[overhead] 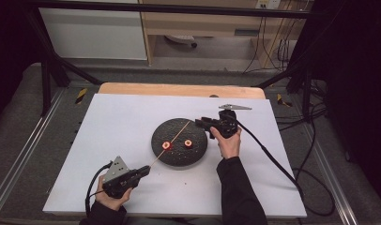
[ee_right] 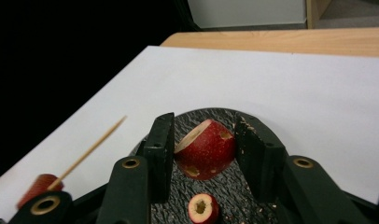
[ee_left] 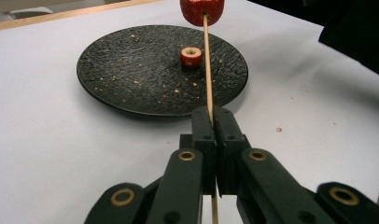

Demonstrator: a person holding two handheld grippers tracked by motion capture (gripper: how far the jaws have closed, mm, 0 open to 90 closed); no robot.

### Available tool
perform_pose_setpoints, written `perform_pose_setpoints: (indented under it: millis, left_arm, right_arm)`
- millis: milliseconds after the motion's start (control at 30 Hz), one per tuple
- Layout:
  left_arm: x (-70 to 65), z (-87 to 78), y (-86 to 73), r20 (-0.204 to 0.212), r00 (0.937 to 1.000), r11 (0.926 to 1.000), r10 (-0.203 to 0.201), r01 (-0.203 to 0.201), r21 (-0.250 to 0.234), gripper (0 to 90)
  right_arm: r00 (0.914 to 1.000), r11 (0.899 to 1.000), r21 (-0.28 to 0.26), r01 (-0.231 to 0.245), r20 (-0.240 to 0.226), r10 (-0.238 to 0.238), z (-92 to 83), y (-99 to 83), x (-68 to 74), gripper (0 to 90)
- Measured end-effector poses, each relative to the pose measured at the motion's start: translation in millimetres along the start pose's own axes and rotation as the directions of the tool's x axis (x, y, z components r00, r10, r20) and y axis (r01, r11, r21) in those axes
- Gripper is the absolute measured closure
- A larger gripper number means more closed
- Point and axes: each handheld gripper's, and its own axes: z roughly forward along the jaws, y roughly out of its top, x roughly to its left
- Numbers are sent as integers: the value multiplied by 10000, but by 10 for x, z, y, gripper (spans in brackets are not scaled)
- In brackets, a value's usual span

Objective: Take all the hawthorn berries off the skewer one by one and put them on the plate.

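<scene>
The left gripper's [ee_left: 214, 116] jaws were clamped tight on a skewer [ee_left: 207, 65]; the right gripper's [ee_right: 204, 149] jaws gripped a chunk [ee_right: 206, 149] of red fruit above the plate [overhead: 179, 140]. The white tabletop [overhead: 118, 122] carried that dark round plate near its middle; the left gripper [overhead: 144, 171] sat off the plate's near left edge, the right [overhead: 200, 123] over its far right rim. The skewer ran slantwise across the plate, raised, with one red slice [overhead: 166, 145] threaded on it; in the left gripper view that slice [ee_left: 201, 11] sat well up the stick. A second cored slice [overhead: 188, 143] lay loose on the plate beside it; crumbs speckled the plate [ee_left: 131, 79].
</scene>
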Motion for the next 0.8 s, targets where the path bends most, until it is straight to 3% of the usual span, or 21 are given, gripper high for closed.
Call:
perform_pose_setpoints:
  millis: [500,800]
  left_arm:
    - [0,9,-2,18,10000,10000,-14,14,48,879]
    - [-9,17,-3,52,10000,9999,27,-28,103,879]
  right_arm:
    - [9991,9971,743,-180,398,151,412,-262,-101,598]
    - [9955,9913,1317,41,933,-165,588,-411,-176,595]
